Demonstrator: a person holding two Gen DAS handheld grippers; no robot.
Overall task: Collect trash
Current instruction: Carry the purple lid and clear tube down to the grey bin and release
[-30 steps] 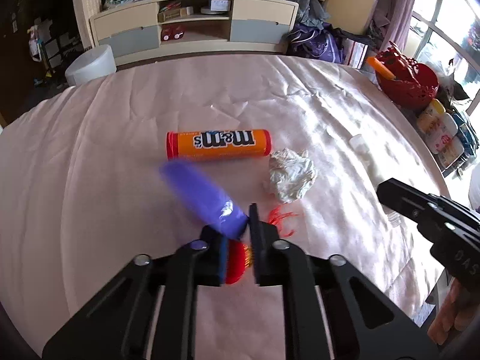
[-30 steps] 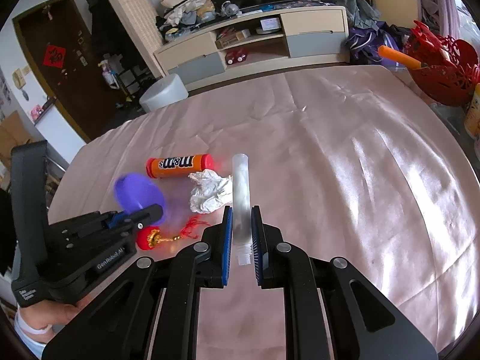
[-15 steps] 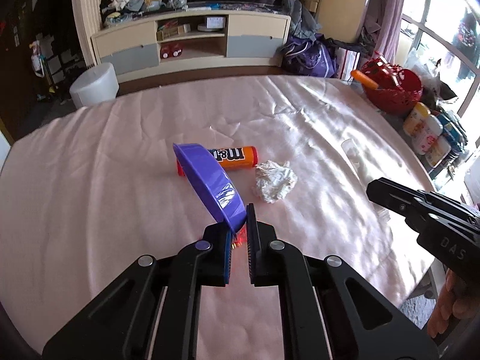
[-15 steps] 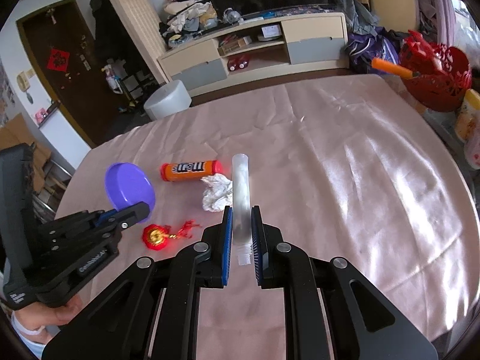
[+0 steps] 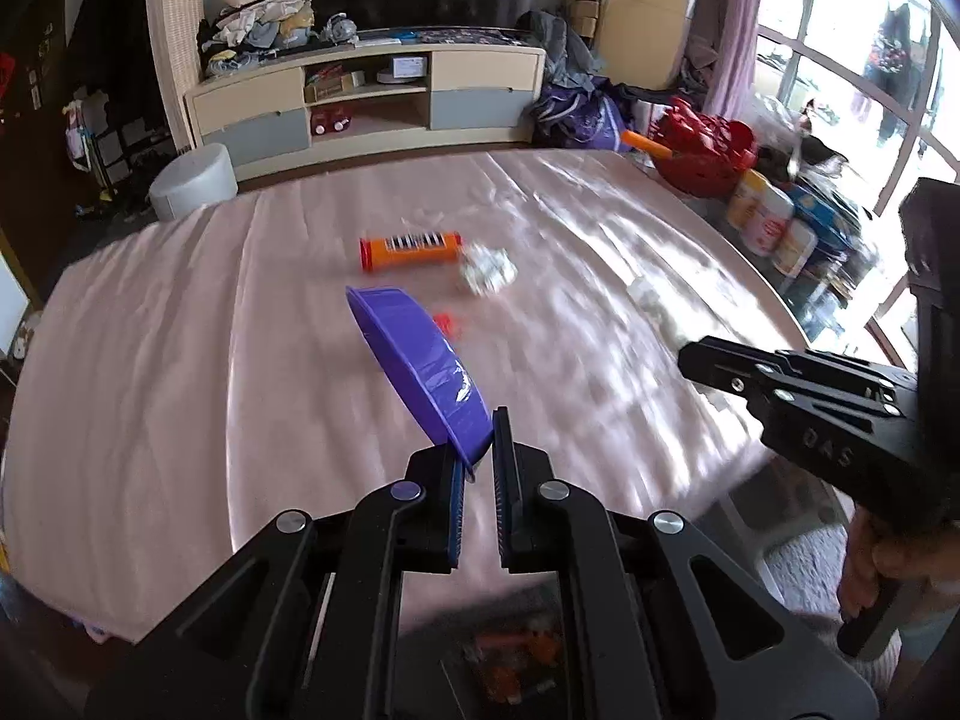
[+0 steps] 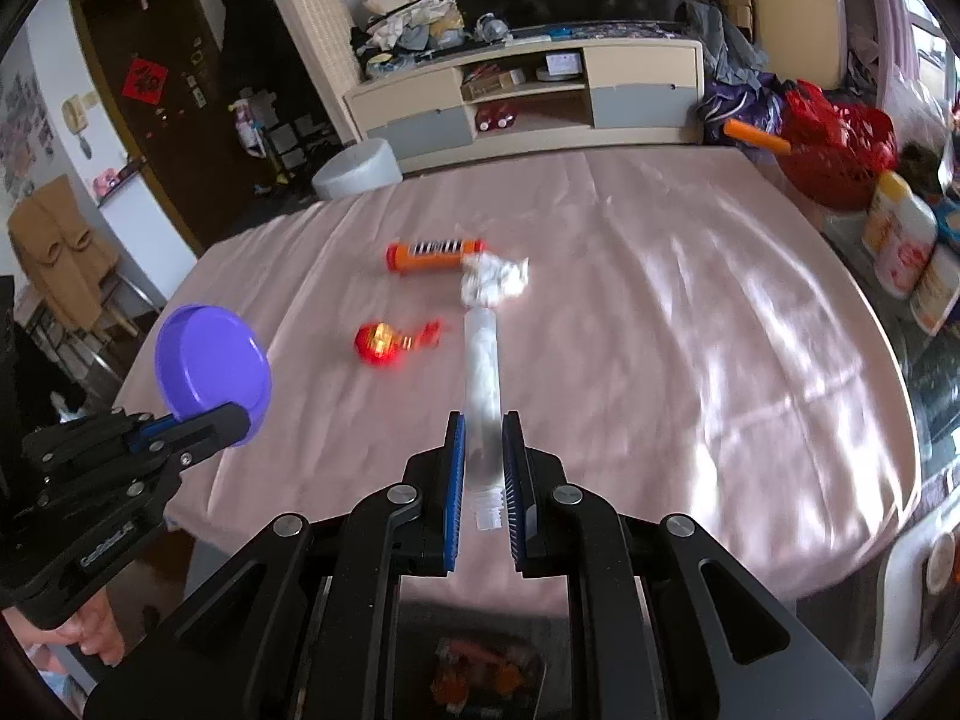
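My left gripper [image 5: 478, 468] is shut on the rim of a purple plastic lid [image 5: 420, 369] and holds it above the table's near edge; the lid also shows in the right wrist view [image 6: 207, 363]. My right gripper [image 6: 483, 468] is shut on a clear plastic tube [image 6: 483, 378] that points forward. On the pink tablecloth [image 6: 660, 300] lie an orange M&M's tube [image 6: 435, 253], a crumpled white paper ball [image 6: 495, 282] and a red ornament with a tassel [image 6: 381, 343].
A red basket [image 6: 840, 150] and several bottles [image 6: 900, 240] stand off the table's right side. A low cabinet [image 5: 366, 102] and a grey round stool [image 5: 192, 186] are beyond the far edge. A container with orange bits [image 6: 474, 669] lies below the grippers.
Both grippers have pulled back toward the near table edge and risen, each carrying its item. The table objects now look farther away.
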